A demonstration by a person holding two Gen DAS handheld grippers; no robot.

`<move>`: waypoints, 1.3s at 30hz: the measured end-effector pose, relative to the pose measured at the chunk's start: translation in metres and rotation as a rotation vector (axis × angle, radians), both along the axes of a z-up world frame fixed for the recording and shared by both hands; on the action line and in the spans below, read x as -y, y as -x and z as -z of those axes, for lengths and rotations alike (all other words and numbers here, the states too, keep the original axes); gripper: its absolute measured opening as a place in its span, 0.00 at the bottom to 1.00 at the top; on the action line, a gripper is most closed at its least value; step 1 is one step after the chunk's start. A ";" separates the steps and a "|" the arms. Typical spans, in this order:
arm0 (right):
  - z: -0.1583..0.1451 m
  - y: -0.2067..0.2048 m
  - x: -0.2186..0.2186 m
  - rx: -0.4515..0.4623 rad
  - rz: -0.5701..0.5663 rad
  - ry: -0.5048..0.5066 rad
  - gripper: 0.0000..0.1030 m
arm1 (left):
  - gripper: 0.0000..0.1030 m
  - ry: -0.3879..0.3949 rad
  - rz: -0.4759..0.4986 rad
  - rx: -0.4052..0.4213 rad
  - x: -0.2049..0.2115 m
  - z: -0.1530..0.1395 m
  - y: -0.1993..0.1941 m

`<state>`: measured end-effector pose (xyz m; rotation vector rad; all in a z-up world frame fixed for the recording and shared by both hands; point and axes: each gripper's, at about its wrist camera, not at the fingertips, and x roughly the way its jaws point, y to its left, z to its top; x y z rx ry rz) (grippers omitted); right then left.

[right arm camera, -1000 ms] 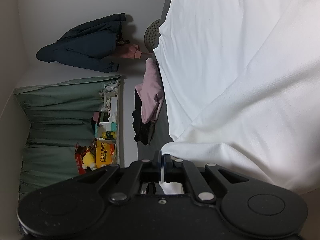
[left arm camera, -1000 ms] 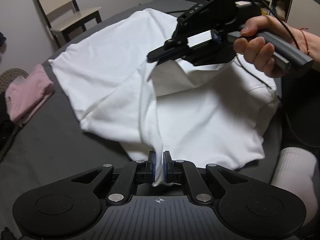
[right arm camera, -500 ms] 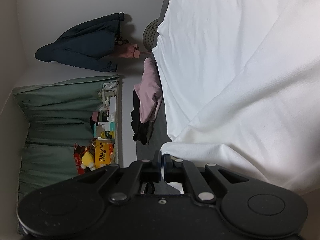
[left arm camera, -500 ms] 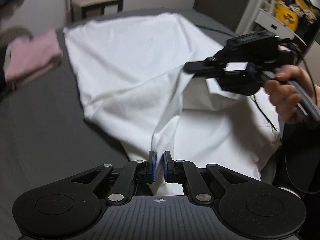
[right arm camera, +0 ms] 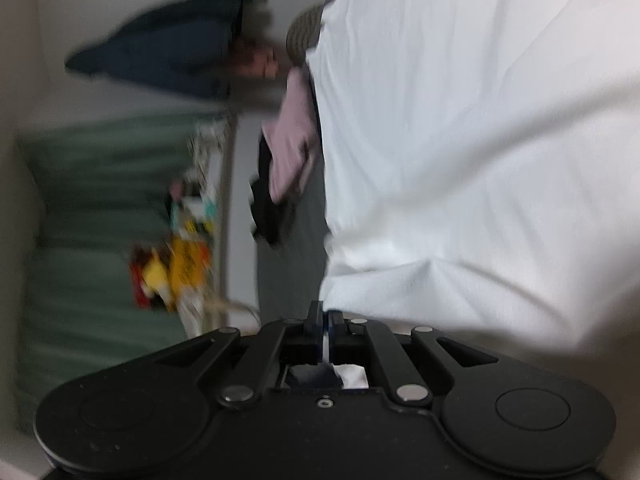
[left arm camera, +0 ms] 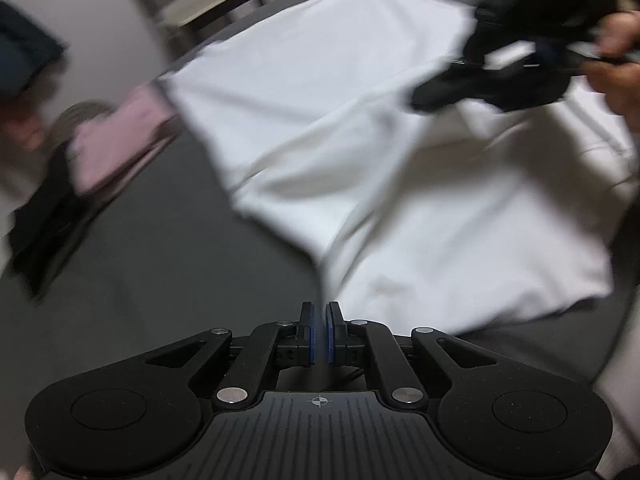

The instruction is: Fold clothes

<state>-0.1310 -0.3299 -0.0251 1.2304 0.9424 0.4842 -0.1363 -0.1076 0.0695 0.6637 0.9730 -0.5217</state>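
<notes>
White garment [left arm camera: 420, 184] lay on the dark bench [left arm camera: 160, 264], both left tongs [left arm camera: 319, 332] and right tongs [right arm camera: 325, 330] pinched closed on its edge, seemingly lifting it to fold over

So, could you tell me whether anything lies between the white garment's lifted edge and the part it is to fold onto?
Nothing visible does. Both the left tool and the right tool are shut on the white garment, and the spread cloth ahead is bare. The folded pink garment lies beside it on the dark surface.
</notes>
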 end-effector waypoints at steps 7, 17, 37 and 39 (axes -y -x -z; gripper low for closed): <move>0.005 0.011 -0.028 -0.049 -0.123 0.116 0.04 | 0.06 0.208 -0.075 -0.013 -0.035 -0.011 -0.007; 0.000 0.010 0.013 -0.004 0.058 0.200 0.04 | 0.82 0.359 0.015 -0.003 -0.035 -0.005 -0.014; 0.017 0.000 0.045 -0.050 0.200 0.140 0.04 | 0.83 0.347 0.345 -0.245 0.021 0.007 0.014; 0.018 0.000 0.045 -0.054 0.199 0.134 0.04 | 0.83 0.398 0.363 -0.284 0.017 0.002 0.012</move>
